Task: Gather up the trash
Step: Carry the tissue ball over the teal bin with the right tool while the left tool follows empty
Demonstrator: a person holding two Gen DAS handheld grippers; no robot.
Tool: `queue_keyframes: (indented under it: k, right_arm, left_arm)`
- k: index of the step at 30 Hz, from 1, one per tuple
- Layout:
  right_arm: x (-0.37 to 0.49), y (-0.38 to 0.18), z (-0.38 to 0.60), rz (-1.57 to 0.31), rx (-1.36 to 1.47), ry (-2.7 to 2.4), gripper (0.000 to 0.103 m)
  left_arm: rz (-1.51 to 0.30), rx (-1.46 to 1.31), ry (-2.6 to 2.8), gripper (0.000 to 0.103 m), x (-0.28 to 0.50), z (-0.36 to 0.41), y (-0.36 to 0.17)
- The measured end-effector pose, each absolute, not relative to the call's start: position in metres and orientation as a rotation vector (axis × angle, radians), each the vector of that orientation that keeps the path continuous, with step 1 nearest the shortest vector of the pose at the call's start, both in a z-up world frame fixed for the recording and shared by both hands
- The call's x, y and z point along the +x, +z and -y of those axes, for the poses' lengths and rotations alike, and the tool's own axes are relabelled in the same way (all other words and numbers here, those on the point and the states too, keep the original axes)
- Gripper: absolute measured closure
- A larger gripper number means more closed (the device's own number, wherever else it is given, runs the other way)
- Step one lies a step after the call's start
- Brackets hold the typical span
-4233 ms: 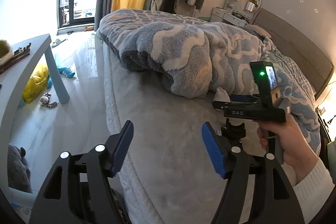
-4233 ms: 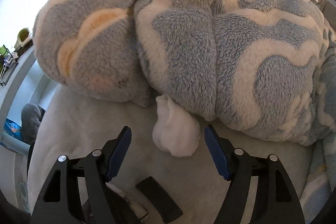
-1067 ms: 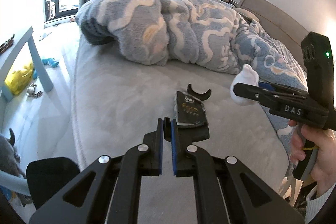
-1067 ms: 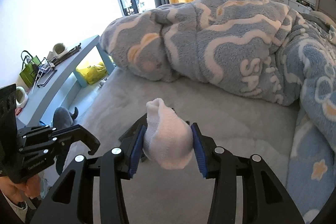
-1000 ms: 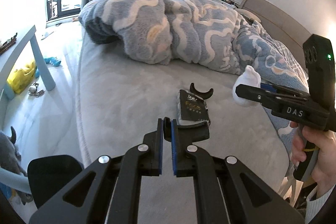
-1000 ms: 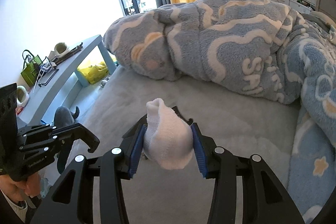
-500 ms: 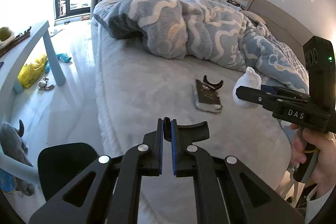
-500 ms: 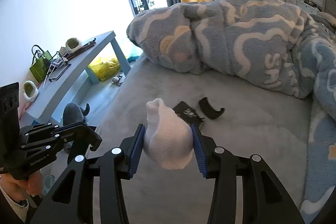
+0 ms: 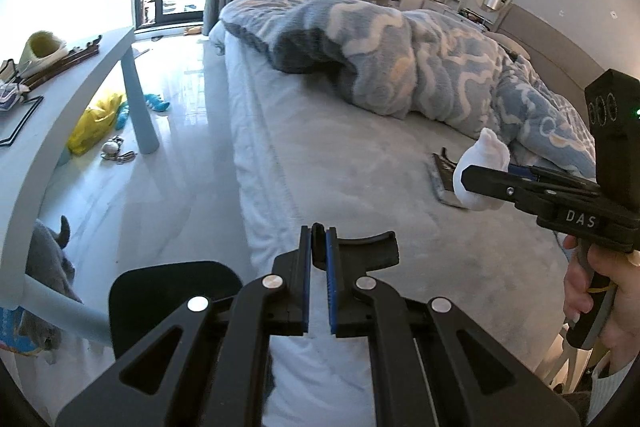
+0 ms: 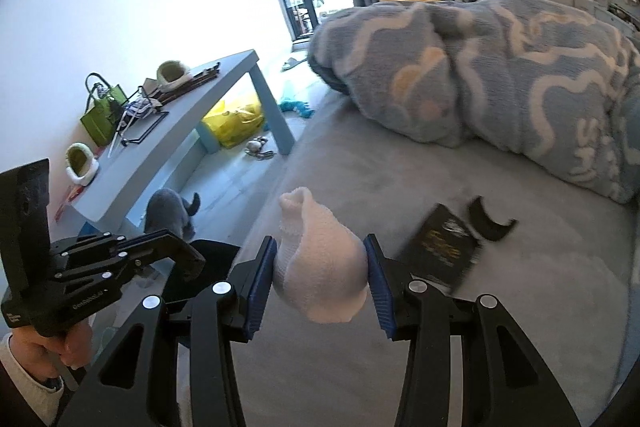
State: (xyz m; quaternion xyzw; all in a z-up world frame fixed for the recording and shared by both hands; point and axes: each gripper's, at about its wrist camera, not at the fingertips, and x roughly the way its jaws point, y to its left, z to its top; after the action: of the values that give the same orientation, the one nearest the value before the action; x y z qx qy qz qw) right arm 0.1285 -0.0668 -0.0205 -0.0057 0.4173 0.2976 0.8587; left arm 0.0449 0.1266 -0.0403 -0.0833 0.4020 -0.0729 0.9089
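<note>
My right gripper (image 10: 320, 283) is shut on a balled white sock (image 10: 320, 267) and holds it above the grey bed; the sock also shows in the left wrist view (image 9: 480, 167). My left gripper (image 9: 318, 259) is shut on a black curved plastic piece (image 9: 368, 249) near the bed's edge; this gripper also shows in the right wrist view (image 10: 172, 247). A black packet (image 10: 440, 253) and a second black curved piece (image 10: 486, 217) lie on the bed.
A black bin (image 9: 168, 291) stands on the floor below the left gripper. A blue-grey blanket (image 9: 400, 59) is heaped on the bed. A light blue table (image 10: 192, 115) carries bags and slippers. A yellow bag (image 9: 96, 119) and toys lie on the floor.
Both grippers have swung left toward the bed's edge and the floor, still holding the sock and the black piece. The packet on the bed now lies further right.
</note>
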Motion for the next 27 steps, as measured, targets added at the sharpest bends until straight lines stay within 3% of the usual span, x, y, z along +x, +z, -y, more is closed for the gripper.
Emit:
queue_keyframes:
  k: [27]
  right_arm:
    - [0.114,-0.036,-0.074,-0.917,-0.053,0.835,0.058]
  left_arm:
    - [-1.073,-0.189,0.017,0.095,0.026,-0.239,-0.111]
